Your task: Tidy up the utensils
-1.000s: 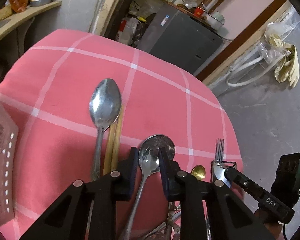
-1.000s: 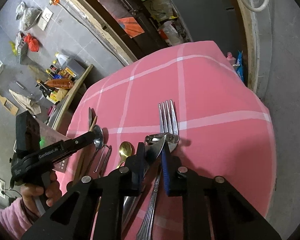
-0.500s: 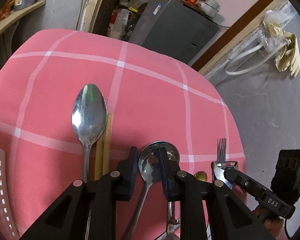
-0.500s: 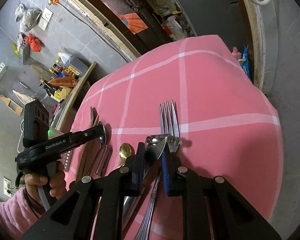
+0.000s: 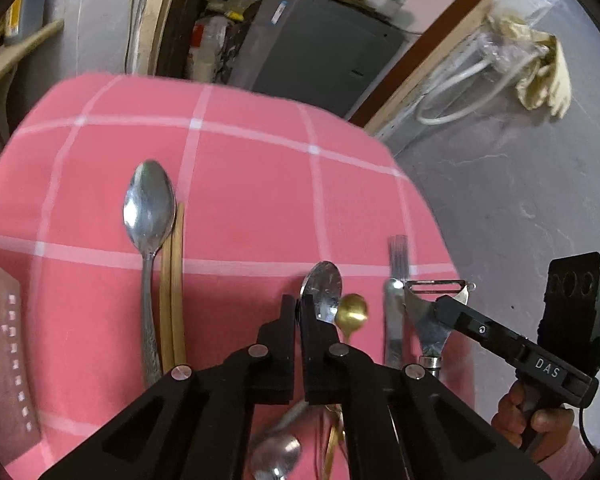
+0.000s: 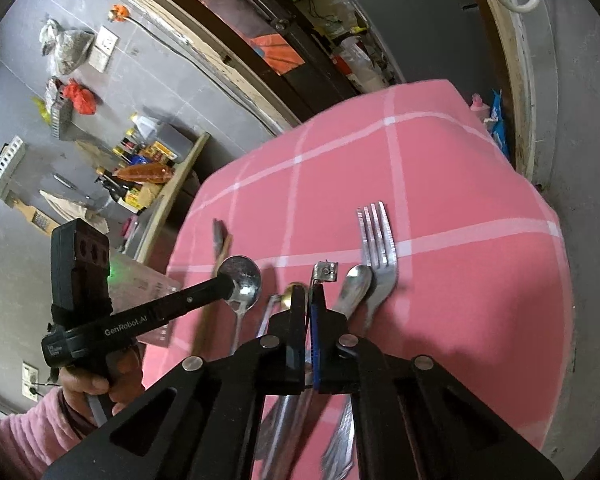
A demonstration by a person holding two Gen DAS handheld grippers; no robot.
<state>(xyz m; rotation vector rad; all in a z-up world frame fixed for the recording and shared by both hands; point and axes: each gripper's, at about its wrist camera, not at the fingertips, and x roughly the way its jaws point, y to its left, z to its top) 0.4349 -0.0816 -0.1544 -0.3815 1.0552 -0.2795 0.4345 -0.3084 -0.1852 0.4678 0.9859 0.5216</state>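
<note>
Pink checked tablecloth [image 5: 260, 200]: carrying the utensils in a rough row.

Large steel spoon [image 5: 148, 216]: lying bowl away from the camera, at the left of the cloth. Pair of wooden chopsticks [image 5: 172, 292]: lying just beside it on its right, parallel and touching it.

Left gripper [image 5: 298, 312]: hovering low over the cloth with its jaws drawn nearly together; whether they are pinching anything cannot be told. Round-bowled steel spoon [image 5: 322, 288]: sitting right at the tip of the right-hand finger (contact not clear). Small gold spoon [image 5: 352, 312]: lying just right of it, bowl overlapping its edge.

Fork [image 6: 376, 240]: lying tines away, near the cloth's right side, with another steel spoon [image 6: 356, 284] touching its left edge.

Right gripper [image 6: 309, 300]: closing on a steel peeler [image 6: 325, 272], whose blade head is sticking out past the fingertips while its handle is running back between the pads.

Blurred spoon bowl [image 5: 278, 456]: showing beneath the left gripper's body.
</note>
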